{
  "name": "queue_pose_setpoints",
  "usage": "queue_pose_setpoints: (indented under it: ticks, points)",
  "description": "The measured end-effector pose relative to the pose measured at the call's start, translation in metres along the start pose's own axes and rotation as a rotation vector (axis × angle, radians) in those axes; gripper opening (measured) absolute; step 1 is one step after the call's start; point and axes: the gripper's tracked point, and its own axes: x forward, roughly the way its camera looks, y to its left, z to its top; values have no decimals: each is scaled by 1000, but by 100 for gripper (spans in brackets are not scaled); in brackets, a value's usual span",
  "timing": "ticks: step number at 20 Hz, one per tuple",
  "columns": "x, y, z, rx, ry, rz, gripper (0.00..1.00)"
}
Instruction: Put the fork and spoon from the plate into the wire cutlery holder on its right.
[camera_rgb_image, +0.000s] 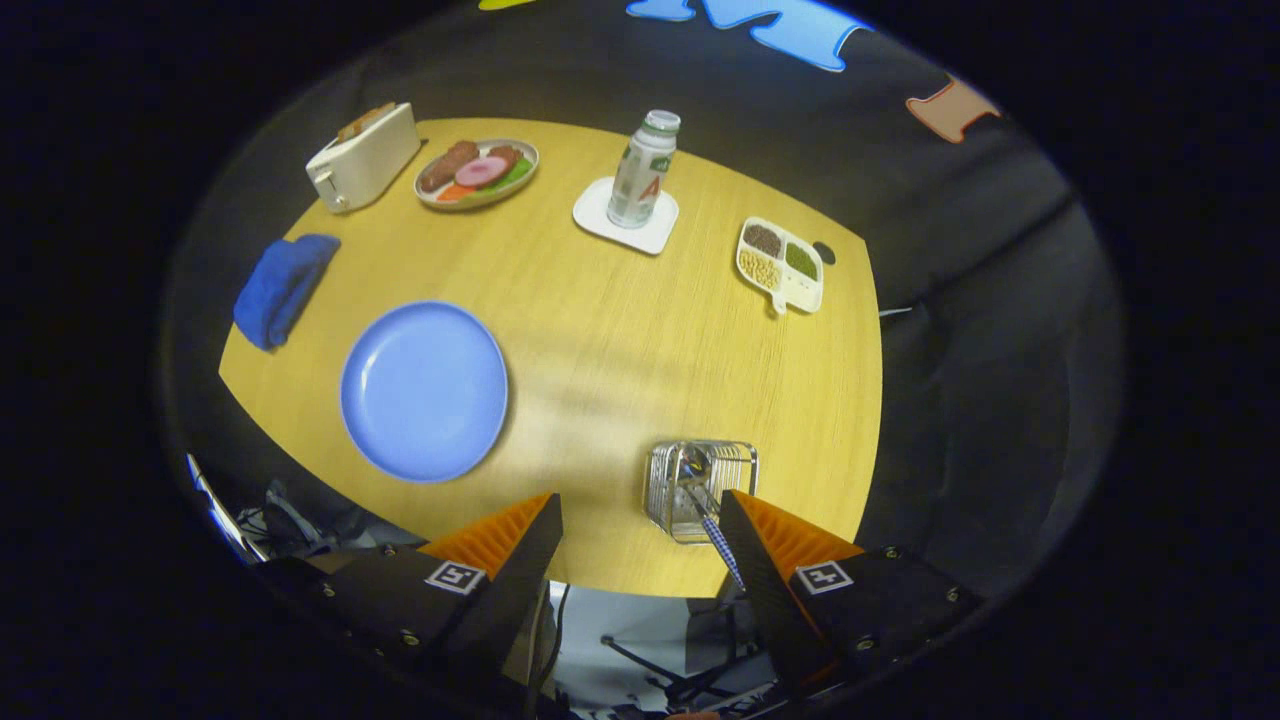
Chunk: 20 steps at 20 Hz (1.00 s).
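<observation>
Gripper view: my gripper (640, 510) hangs over the near edge of the wooden table (620, 330), fingers spread wide with nothing between them. The wire cutlery holder (698, 490) sits just ahead of the right finger, with cutlery in it: a utensil head (692, 466) inside and a blue-patterned handle (722, 548) sticking out against that finger (can't tell fork from spoon here). The blue plate (424, 390) is bare, left of the holder. Farther back: blue cloth (282, 288), toaster (362, 156), food plate (477, 172), bottle (642, 168) on a white coaster (600, 215), divided tray (780, 264).
</observation>
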Motion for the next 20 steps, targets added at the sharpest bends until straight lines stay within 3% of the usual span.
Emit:
queue_pose_setpoints:
  ticks: [3,7,20]
  points:
    - [-8,22,32,88,-226,29,97]
    - [-42,25,64,176,-518,-50,97]
    - [-71,57,86,210,-842,-54,96]
